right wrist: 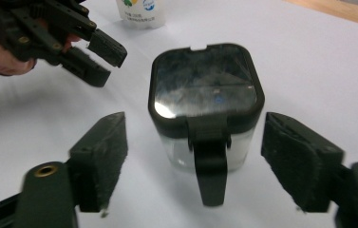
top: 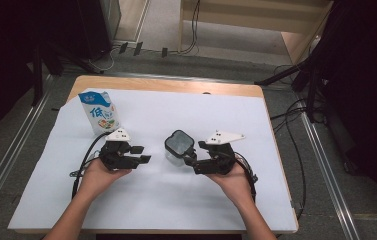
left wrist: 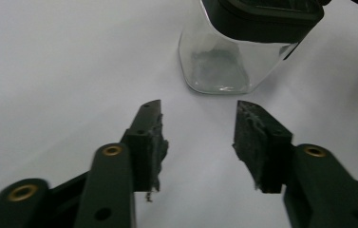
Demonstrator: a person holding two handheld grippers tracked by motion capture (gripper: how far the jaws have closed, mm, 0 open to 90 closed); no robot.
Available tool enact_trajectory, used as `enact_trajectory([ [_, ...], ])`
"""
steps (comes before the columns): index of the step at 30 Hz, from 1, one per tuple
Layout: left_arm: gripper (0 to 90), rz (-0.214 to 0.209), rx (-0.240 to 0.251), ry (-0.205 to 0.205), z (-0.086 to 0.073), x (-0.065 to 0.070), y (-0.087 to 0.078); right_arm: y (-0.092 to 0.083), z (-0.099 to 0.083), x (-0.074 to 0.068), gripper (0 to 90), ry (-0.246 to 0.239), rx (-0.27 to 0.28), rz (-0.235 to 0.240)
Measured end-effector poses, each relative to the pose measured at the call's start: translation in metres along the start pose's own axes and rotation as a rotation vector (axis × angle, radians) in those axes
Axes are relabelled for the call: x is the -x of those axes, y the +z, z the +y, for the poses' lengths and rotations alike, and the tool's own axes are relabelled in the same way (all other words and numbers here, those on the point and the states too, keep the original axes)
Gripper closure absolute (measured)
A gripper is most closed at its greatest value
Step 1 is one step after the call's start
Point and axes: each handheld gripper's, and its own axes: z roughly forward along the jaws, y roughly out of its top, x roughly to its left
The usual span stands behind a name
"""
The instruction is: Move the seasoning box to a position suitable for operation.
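Observation:
A clear glass jar [top: 178, 146] with a black square lid and a front clasp stands upright mid-table on the white sheet. In the right gripper view the jar [right wrist: 205, 95] sits just ahead of and between my right gripper's [right wrist: 194, 118] jaws, with a gap on each side; the pads do not touch it. My right gripper [top: 192, 159] is open. In the left gripper view the jar [left wrist: 243, 42] stands beyond my left gripper [left wrist: 198, 107], which is open and holds nothing. My left gripper [top: 143, 154] points at the jar from its left, apart from it.
A blue and white milk carton [top: 99, 111] stands upright at the back left of the white sheet [top: 176, 200], behind the left hand. The wooden table [top: 176, 85] shows along the far edge. Cables trail from both grippers toward the front.

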Motion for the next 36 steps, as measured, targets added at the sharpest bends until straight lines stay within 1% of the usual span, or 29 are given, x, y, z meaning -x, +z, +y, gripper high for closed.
enact_trajectory([
  [2, 60.1, -0.004, 0.002, -0.002, 0.000, 0.000, 0.001, -0.006, -0.007, 0.000, 33.4, 0.009, 0.006, 0.005],
  [4, 65.6, -0.001, 0.008, -0.007, 0.001, -0.001, 0.001, -0.011, -0.014, 0.000, 43.1, 0.008, 0.014, 0.011],
  [5, 69.4, -0.007, 0.016, -0.012, 0.001, -0.001, 0.000, -0.012, -0.018, -0.001, 48.4, 0.010, 0.014, 0.013],
  [6, 76.3, -0.021, 0.016, -0.012, 0.001, -0.002, 0.000, -0.015, -0.024, -0.001, 56.2, 0.012, 0.014, 0.023],
  [7, 76.3, -0.030, 0.024, -0.015, 0.001, -0.003, 0.000, -0.015, -0.024, -0.001, 56.2, 0.012, 0.014, 0.023],
  [8, 78.6, -0.044, 0.024, -0.015, 0.001, -0.003, 0.000, -0.016, -0.026, 0.000, 59.5, 0.014, 0.018, 0.033],
  [9, 82.9, -0.061, 0.025, -0.012, 0.001, -0.004, 0.000, -0.016, -0.028, -0.001, 63.8, 0.017, 0.018, 0.039],
  [10, 86.7, -0.067, 0.024, -0.006, 0.002, -0.004, 0.000, -0.016, -0.030, -0.001, 68.9, 0.019, 0.018, 0.043],
  [11, 89.0, -0.073, 0.012, 0.003, 0.003, -0.003, 0.000, -0.013, -0.033, -0.003, 74.5, 0.020, 0.014, 0.062],
  [12, 89.5, -0.079, 0.008, 0.008, 0.004, -0.002, 0.001, -0.011, -0.034, -0.003, 76.2, 0.023, 0.009, 0.076],
  [13, 89.5, -0.079, 0.004, 0.022, 0.005, 0.000, 0.000, -0.011, -0.034, -0.003, 76.2, 0.023, 0.009, 0.076],
  [14, 89.4, -0.088, 0.012, 0.025, 0.005, 0.001, 0.001, -0.008, -0.034, -0.003, 76.9, 0.034, 0.008, 0.094],
  [15, 88.8, -0.094, 0.015, 0.026, 0.005, 0.002, 0.002, -0.006, -0.035, -0.003, 80.0, 0.043, 0.004, 0.104],
  [16, 86.4, -0.099, 0.008, 0.030, 0.005, 0.001, 0.003, -0.003, -0.036, -0.003, 83.0, 0.044, 0.001, 0.109],
  [19, 74.7, -0.077, -0.017, 0.033, 0.004, 0.001, 0.006, 0.003, -0.039, -0.003, 90.0, 0.036, -0.006, 0.087],
  [20, 72.6, -0.069, -0.017, 0.030, 0.003, 0.000, 0.006, 0.004, -0.039, -0.003, 90.0, 0.037, -0.005, 0.081],
  [21, 71.1, -0.083, -0.019, 0.024, 0.003, -0.001, 0.006, 0.006, -0.039, -0.002, 90.0, 0.034, -0.003, 0.075],
  [23, 72.2, -0.101, -0.009, 0.015, 0.004, -0.001, 0.005, 0.008, -0.039, 0.000, 90.0, 0.044, -0.005, 0.073],
  [25, 71.0, -0.099, 0.007, 0.021, 0.004, 0.001, 0.004, 0.010, -0.040, 0.002, 90.0, 0.044, -0.014, 0.060],
  [26, 69.3, -0.090, 0.008, 0.028, 0.004, 0.001, 0.004, 0.011, -0.040, 0.003, 90.0, 0.048, -0.016, 0.064],
  [28, 64.8, -0.084, 0.005, 0.027, 0.003, 0.001, 0.005, 0.012, -0.041, 0.004, 90.0, 0.050, -0.011, 0.065],
  [29, 63.7, -0.076, 0.003, 0.025, 0.003, 0.001, 0.005, 0.012, -0.040, 0.005, 90.0, 0.050, -0.012, 0.062],
  [32, 61.2, -0.078, 0.007, 0.022, 0.001, 0.000, 0.005, 0.012, -0.040, 0.007, 90.0, 0.056, -0.013, 0.060],
  [35, 58.7, -0.077, 0.024, 0.021, 0.000, 0.001, 0.004, 0.012, -0.041, 0.014, 90.0, 0.085, -0.008, 0.082],
  [36, 58.1, -0.075, 0.023, 0.016, -0.001, 0.001, 0.003, 0.012, -0.041, 0.015, 90.0, 0.090, -0.009, 0.080],
])
